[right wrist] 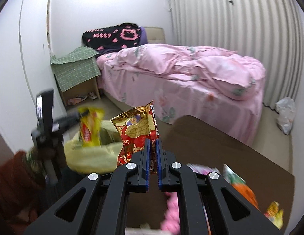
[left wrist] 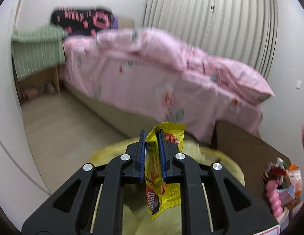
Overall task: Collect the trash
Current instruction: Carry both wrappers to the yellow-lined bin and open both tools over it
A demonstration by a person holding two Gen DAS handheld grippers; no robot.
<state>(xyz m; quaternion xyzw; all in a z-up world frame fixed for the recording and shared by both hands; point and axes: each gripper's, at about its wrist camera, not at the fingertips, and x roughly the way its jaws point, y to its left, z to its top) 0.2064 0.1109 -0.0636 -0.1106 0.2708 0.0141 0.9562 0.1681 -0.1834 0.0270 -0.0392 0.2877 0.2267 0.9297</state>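
Observation:
My left gripper (left wrist: 152, 137) is shut on a yellow wafer wrapper (left wrist: 161, 180) that hangs down through its jaws, right above the pale yellow trash bag (left wrist: 220, 156). In the right wrist view the same left gripper (right wrist: 81, 115) shows blurred at the left, holding the yellow wrapper (right wrist: 91, 127) over the open yellow bag (right wrist: 89, 156). My right gripper (right wrist: 152, 143) is shut on a red and gold peanut packet (right wrist: 136, 133), held upright just right of the bag, over the brown table's (right wrist: 210, 143) near left edge.
More wrappers and a pink toy (left wrist: 273, 197) lie on the brown table (left wrist: 246, 148). A bed with a pink quilt (right wrist: 181, 68) fills the room behind. A green-covered nightstand (right wrist: 77, 68) stands by the wall. A white plastic bag (right wrist: 285, 115) lies on the floor at right.

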